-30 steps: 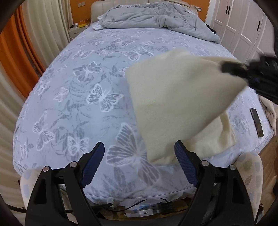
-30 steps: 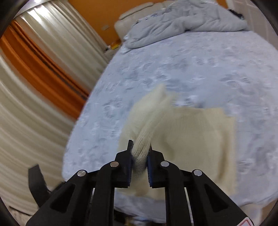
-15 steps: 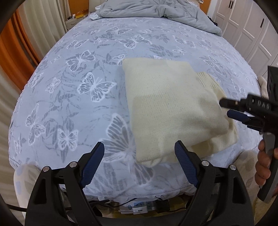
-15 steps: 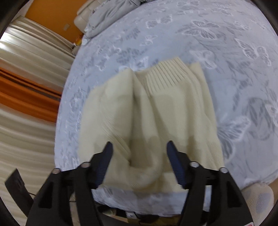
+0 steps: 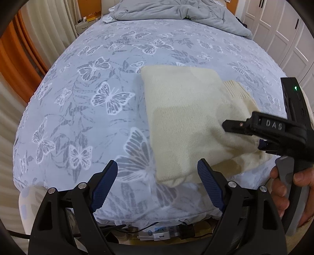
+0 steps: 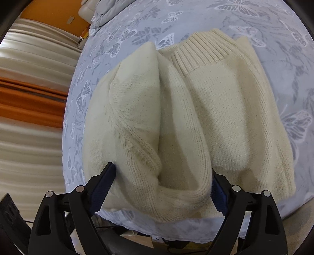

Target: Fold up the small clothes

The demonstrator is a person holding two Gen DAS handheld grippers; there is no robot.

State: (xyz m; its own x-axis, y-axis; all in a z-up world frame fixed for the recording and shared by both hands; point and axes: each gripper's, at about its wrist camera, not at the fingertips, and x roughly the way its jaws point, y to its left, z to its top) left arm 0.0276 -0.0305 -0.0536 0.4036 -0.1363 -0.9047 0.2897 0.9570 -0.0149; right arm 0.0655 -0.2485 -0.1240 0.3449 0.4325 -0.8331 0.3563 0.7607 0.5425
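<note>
The right gripper [image 6: 162, 188], black-framed with ribbed blue pads, had just been opening its jaws and stood released, spread wide. A bulging fold of the cream knitted sweater [image 6: 196, 121] sat between its fingers [image 6: 102, 188], and the pictures did not make clear whether either pad touched the wool. From the left wrist view this same right gripper [image 5: 243, 135] reached in over the sweater's right edge, with a person's hand [image 5: 288, 188] wrapped around its grey handle.

The left gripper [image 5: 159, 180] was likewise released, its two blue pads well apart and hovering above the near edge of the bed. The near left corner of the cream knitted sweater [image 5: 188, 117] lay between them in that view, below them and ungripped.

The sweater lay folded into a rough rectangle near the foot edge of the bed, its ribbed cuff or hem [image 6: 202, 53] pointing away toward the far end. Under it spread the pale blue bedsheet printed with white butterflies [image 5: 94, 94]. A crumpled grey duvet [image 5: 176, 9] was heaped at the far end. Cream and orange curtains [image 6: 31, 98] hung along the left side, and white panelled wardrobe doors [image 5: 284, 33] stood to the right. A white power strip with cables [image 5: 162, 234] lay on the floor below the bed's foot.
</note>
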